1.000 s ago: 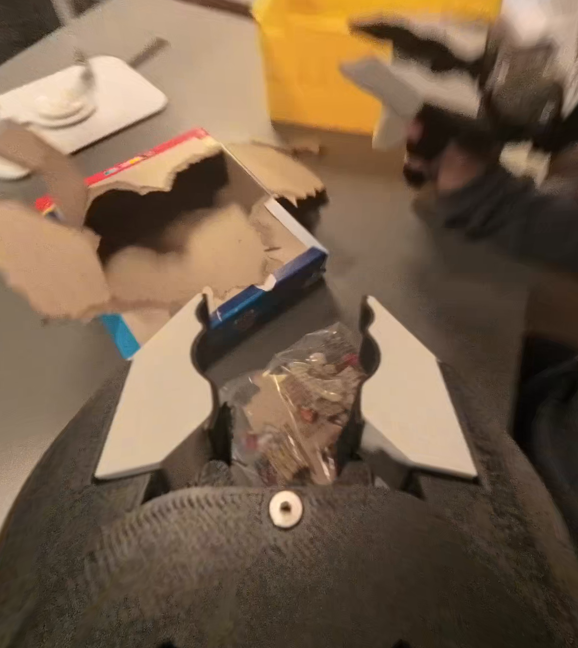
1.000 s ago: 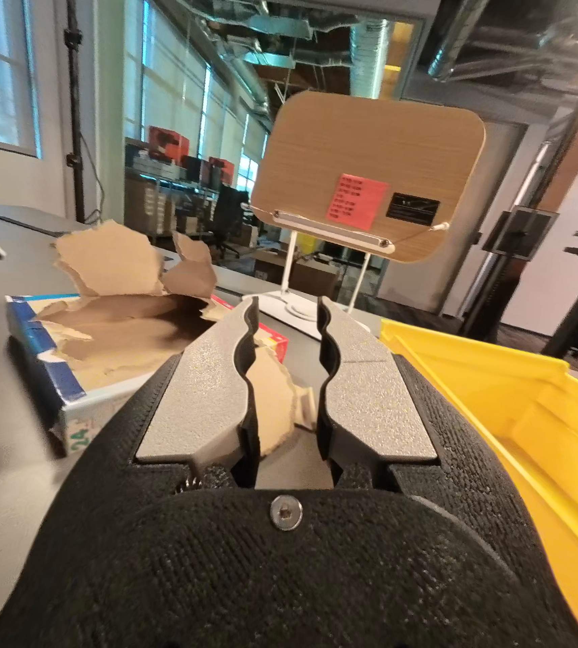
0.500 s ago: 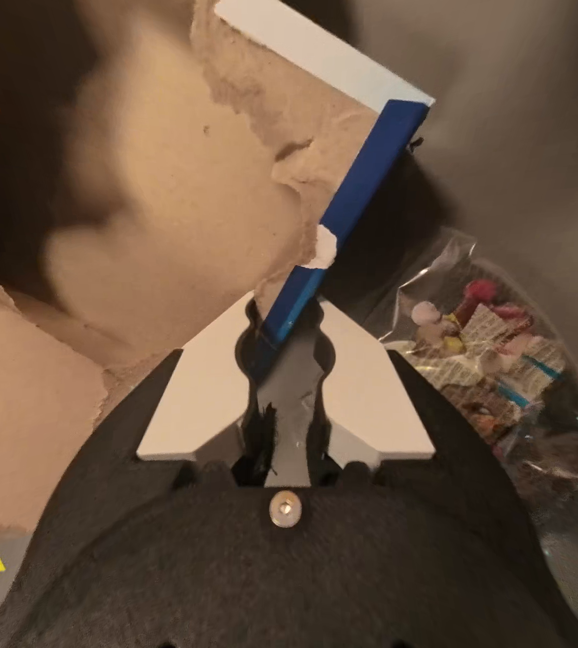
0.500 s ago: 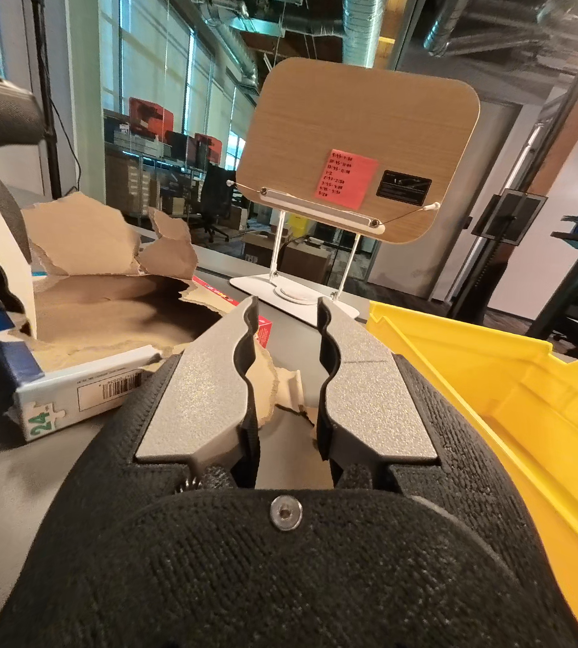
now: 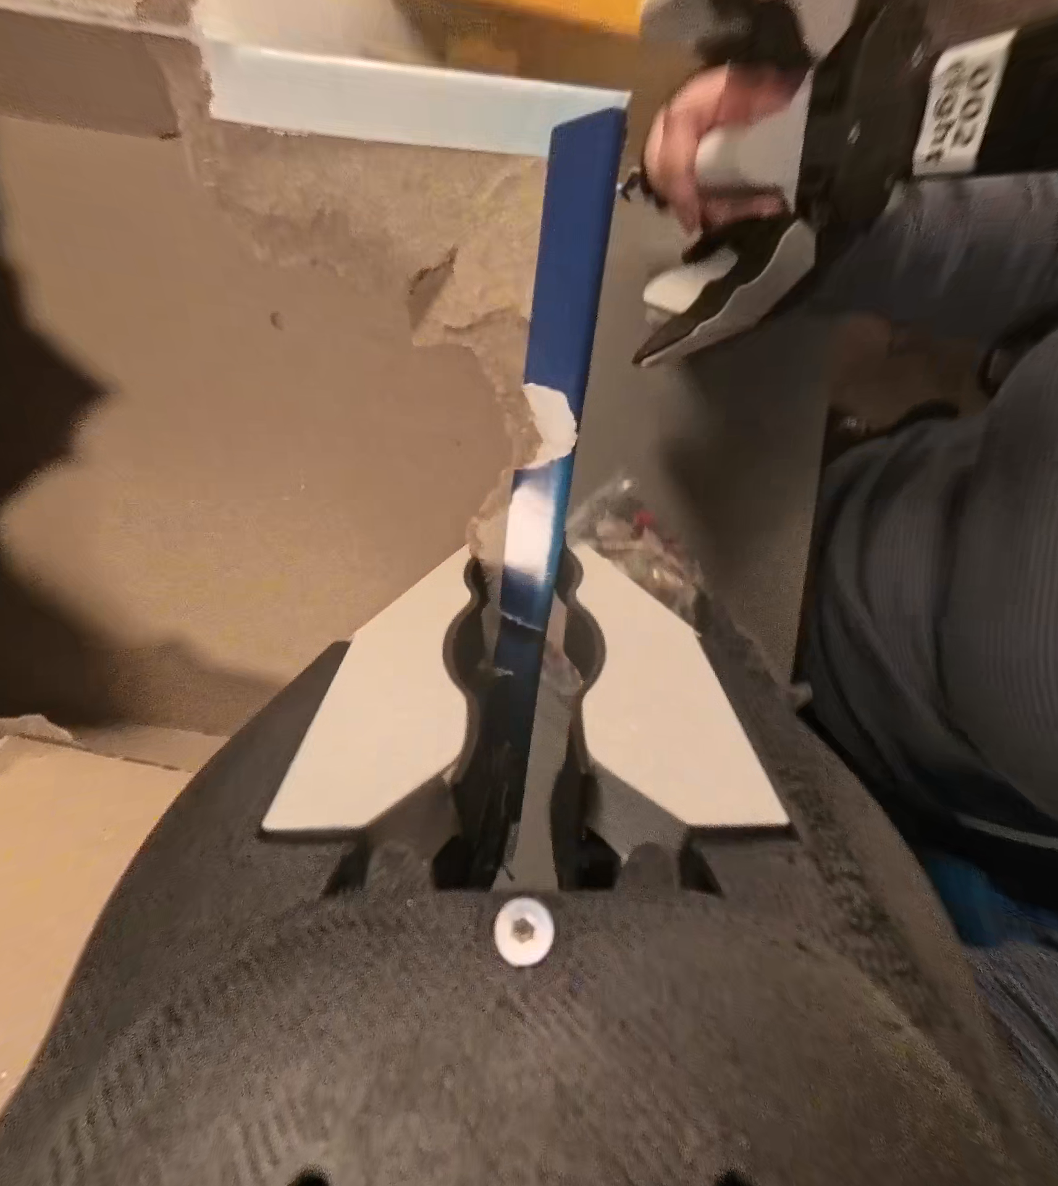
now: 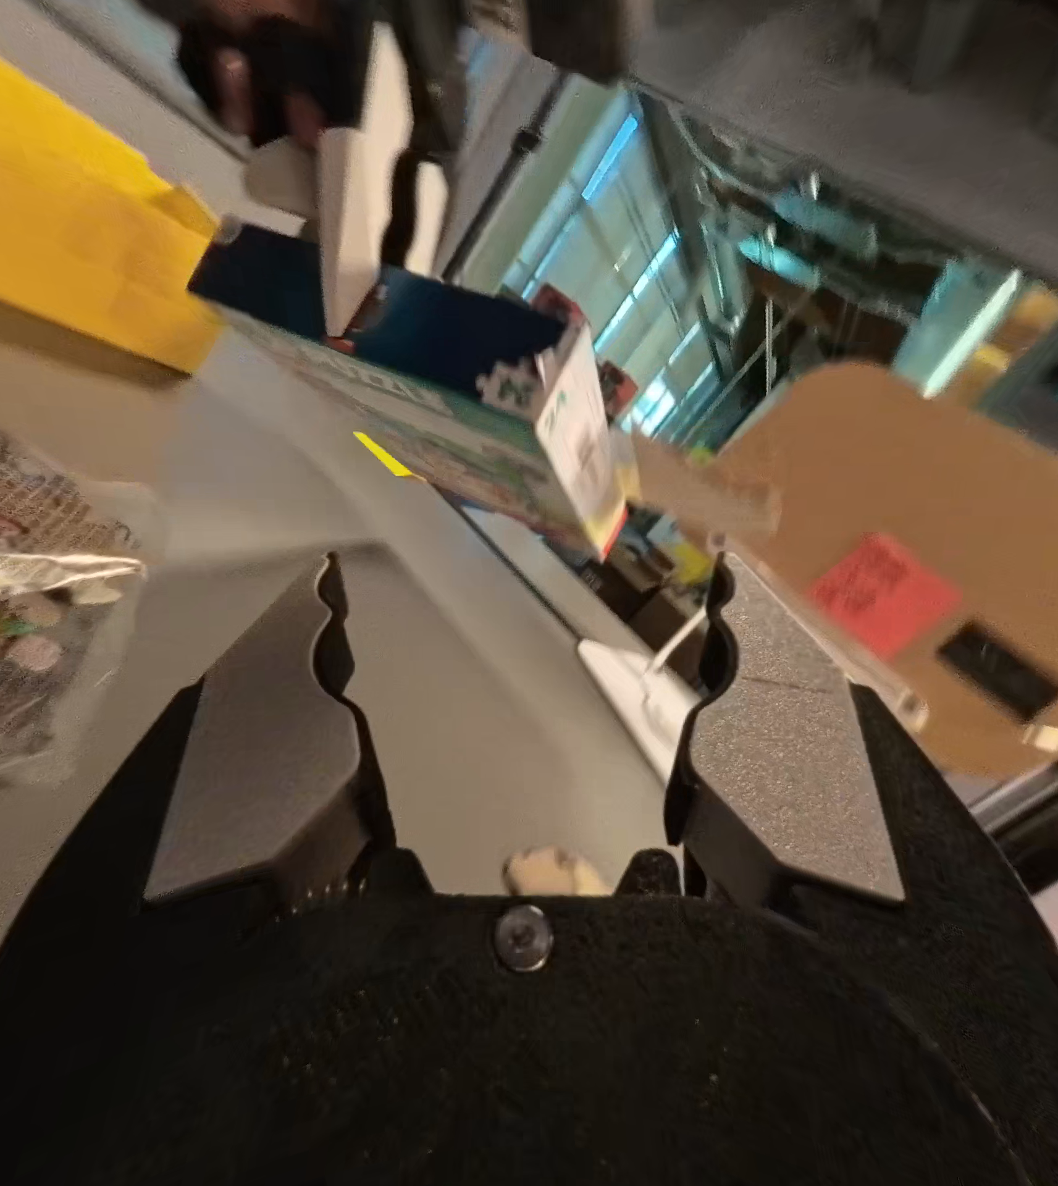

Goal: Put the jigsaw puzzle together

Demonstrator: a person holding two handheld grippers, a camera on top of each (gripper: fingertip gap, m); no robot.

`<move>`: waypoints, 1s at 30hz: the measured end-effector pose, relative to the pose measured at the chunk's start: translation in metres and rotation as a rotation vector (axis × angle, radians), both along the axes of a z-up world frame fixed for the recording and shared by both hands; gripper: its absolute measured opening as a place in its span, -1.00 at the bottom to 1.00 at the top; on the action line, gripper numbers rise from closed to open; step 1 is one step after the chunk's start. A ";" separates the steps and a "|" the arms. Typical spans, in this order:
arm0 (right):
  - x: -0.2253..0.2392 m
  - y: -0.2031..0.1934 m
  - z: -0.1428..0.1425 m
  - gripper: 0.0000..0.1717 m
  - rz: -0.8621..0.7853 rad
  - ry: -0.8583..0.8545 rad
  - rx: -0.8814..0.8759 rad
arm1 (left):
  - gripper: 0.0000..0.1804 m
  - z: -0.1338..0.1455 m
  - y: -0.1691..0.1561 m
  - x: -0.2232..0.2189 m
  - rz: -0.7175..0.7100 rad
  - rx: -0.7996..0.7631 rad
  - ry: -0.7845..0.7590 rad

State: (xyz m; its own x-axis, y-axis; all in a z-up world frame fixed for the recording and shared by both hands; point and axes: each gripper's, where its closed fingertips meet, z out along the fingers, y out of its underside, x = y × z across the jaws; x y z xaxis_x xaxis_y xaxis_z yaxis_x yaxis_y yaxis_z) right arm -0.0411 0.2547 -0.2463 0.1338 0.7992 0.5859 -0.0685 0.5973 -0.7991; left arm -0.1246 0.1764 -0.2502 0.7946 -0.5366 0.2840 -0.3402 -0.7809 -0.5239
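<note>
Blue cardboard, the side wall of a torn box (image 5: 568,308), is clamped in the left claw (image 5: 525,577), which lifts the box off the grey surface (image 6: 436,706). Right claw (image 6: 523,577) gapes wide on nothing (a clear bag of small pieces (image 6: 6,635) lies just left of it), with a yellow bin (image 6: 45,237) beyond.

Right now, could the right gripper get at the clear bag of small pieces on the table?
Probably yes. The right gripper is wide open and empty, and the clear bag lies uncovered on the grey table just to its left.
</note>
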 end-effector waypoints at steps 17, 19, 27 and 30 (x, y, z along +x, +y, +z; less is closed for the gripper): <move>-0.079 0.023 0.057 -0.43 0.399 -0.353 -0.304 | -0.43 0.152 0.023 -0.078 0.429 0.823 0.032; -0.078 0.038 0.067 -0.42 0.487 -0.355 -0.467 | -0.35 0.157 0.008 -0.095 0.594 1.064 -0.041; -0.071 0.016 0.062 -0.41 0.887 -0.545 -0.747 | 0.13 0.022 0.011 -0.044 0.386 0.771 -0.480; -0.084 0.025 0.075 -0.38 0.855 -0.378 -0.815 | 0.00 -0.013 0.015 -0.044 0.388 0.631 -0.461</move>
